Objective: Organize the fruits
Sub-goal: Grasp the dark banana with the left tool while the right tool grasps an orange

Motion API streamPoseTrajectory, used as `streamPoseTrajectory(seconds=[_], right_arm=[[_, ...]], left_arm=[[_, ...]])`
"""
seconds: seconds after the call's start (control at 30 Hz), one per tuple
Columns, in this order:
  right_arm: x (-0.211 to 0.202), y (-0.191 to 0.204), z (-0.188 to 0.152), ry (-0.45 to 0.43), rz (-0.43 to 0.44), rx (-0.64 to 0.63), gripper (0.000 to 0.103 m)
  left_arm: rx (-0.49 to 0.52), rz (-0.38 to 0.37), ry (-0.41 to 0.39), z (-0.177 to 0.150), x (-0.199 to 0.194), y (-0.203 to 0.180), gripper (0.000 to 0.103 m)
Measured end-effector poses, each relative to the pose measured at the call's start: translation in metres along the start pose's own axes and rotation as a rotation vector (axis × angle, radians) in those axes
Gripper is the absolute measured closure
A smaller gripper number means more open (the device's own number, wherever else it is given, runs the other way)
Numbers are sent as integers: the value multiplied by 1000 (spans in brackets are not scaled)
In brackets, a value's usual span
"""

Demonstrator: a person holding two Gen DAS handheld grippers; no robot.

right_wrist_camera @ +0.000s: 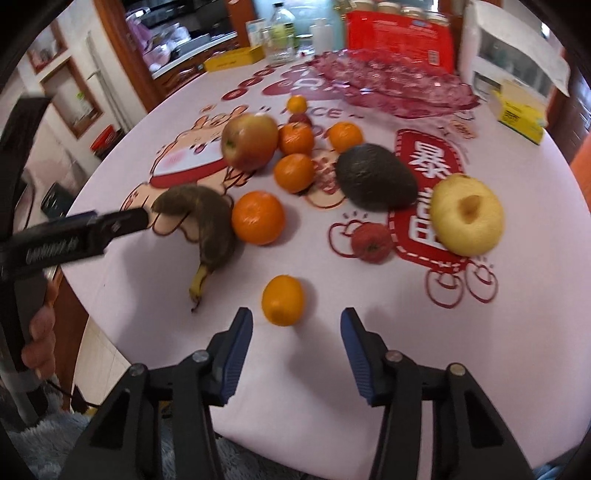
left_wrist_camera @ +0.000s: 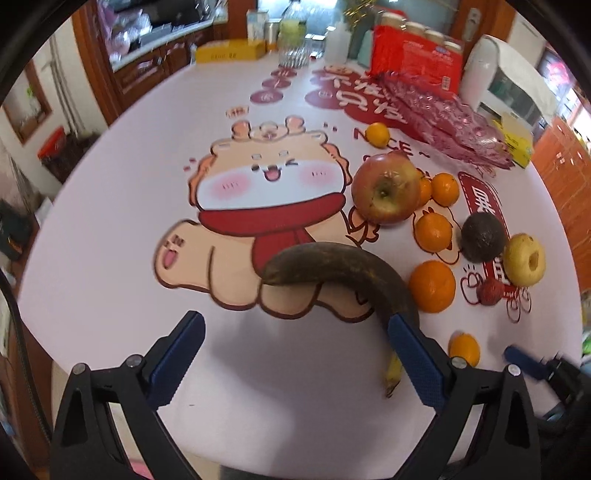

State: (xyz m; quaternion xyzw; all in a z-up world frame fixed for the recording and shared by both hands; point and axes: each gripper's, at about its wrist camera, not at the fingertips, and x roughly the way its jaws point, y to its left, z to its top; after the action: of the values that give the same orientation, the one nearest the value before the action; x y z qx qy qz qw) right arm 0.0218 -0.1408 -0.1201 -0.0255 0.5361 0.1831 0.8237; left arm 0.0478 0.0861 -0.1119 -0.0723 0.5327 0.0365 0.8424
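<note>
Blue pads on my left claw (left_wrist_camera: 295, 354) stood wide apart, with nothing held between them. Its right pad was just beside the brown banana (left_wrist_camera: 343, 273), near the yellow stem end, and I could not tell if it touched. My right claw (right_wrist_camera: 297, 336) was partly open and held nothing. A small orange (right_wrist_camera: 283, 300) sat just past its tips, a bit toward the left pad, not touching.

Under both claws was a round table (left_wrist_camera: 110, 229) with a pale pink cloth showing a cartoon animal in a red scarf. Farther out lay more oranges, a big red apple (left_wrist_camera: 386, 188), a dark avocado (right_wrist_camera: 375, 176), a yellow apple (right_wrist_camera: 467, 214) and a little red fruit (right_wrist_camera: 370, 242). A pink glass tray (right_wrist_camera: 391, 83) sat empty near the far side, well apart from my claws. Behind it were a red packet (right_wrist_camera: 399, 35), bottles and yellow boxes. Brown wood cupboards stood around the room. A hand (right_wrist_camera: 38, 343) held the left claw's handle.
</note>
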Motion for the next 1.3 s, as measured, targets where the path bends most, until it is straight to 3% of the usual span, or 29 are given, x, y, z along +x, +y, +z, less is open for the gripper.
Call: streamPoseTrajectory(seconds=[0.2,0.37,0.7,0.93,1.17,1.3], right_arm=[[18,2,0,27,25,-32,67],[34,3,2,53,45,-31,71],[31,-15,4,21,70,25,74],[23,-22,-1,-1,72,35,74],[24,-29,-2,-7,76,52,74],[23,-38,-4,-10,78,79,74]], left_arm=[[-97,-10,56,13,22,-7,23],[-183,-25,115,19,40,-8,30],[-278,-51,139,32,52,-16,32],[-305,-15,165,39,63,-28,34],[-231,93,165,47,71,-47,34],[-122,73,179,50,75,-60,58]])
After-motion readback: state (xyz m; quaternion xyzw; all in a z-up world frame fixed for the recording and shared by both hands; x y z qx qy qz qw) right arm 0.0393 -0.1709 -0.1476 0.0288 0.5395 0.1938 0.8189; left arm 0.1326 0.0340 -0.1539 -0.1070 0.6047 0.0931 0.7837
